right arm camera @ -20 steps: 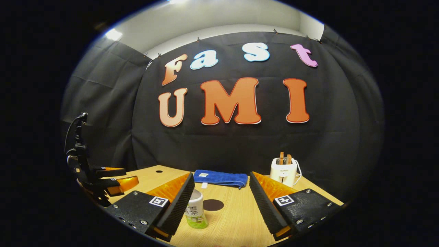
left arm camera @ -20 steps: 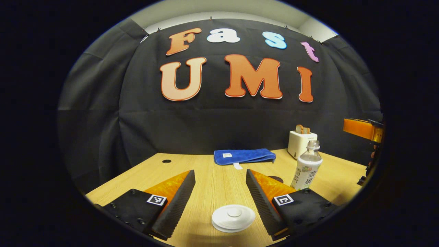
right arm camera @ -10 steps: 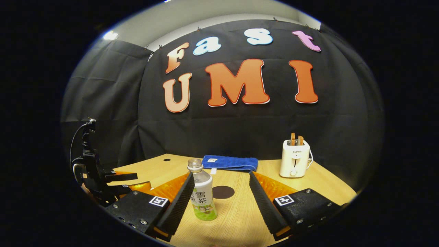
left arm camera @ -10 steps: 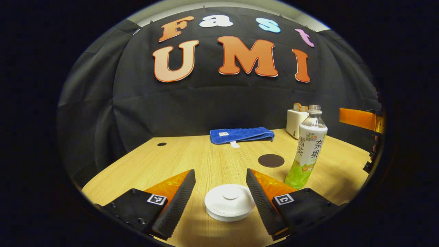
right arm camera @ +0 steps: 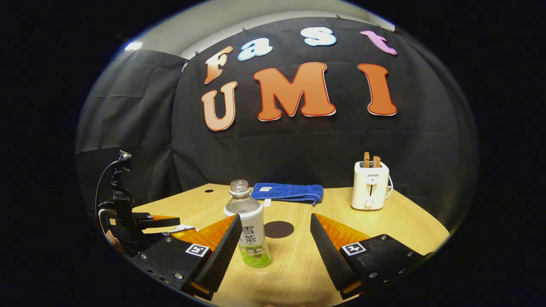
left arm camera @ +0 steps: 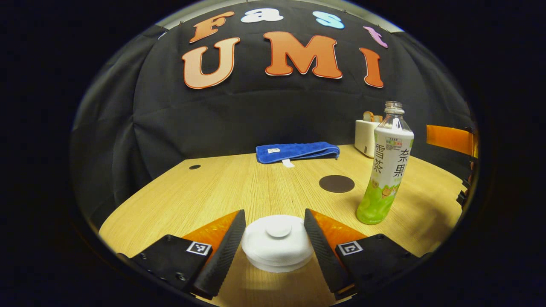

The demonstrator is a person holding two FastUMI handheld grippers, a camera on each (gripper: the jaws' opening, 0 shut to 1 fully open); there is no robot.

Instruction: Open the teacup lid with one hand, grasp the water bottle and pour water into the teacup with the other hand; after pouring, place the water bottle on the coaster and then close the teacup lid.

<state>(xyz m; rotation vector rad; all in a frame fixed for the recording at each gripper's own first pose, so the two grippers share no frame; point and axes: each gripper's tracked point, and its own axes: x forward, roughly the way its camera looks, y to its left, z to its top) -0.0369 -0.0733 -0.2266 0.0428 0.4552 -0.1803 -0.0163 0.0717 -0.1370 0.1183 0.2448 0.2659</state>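
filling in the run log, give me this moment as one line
left gripper: open, fingers either side of teacup lid | right gripper: open, near water bottle, not gripping | coaster: bare | lid: on

Right gripper (right arm camera: 273,238): its two fingers rise from the bottom edge, spread wide apart with bare table between them, gripping nothing.
Water bottle (right arm camera: 249,232): upright and uncapped at about 7 o'clock from centre, just beside the left finger's tip (contact cannot be told).
Coaster (right arm camera: 279,229): dark round disc lying flat, at 3 o'clock of the bottle, between the fingertips.
Blue towel (right arm camera: 287,192): folded at the far edge, at 12 o'clock of the coaster.
Toaster (right arm camera: 370,185): white, two slices standing in it, at 3 o'clock of the towel.
Left gripper (right arm camera: 160,221): at 9 o'clock, low over the wooden table (right arm camera: 401,221).
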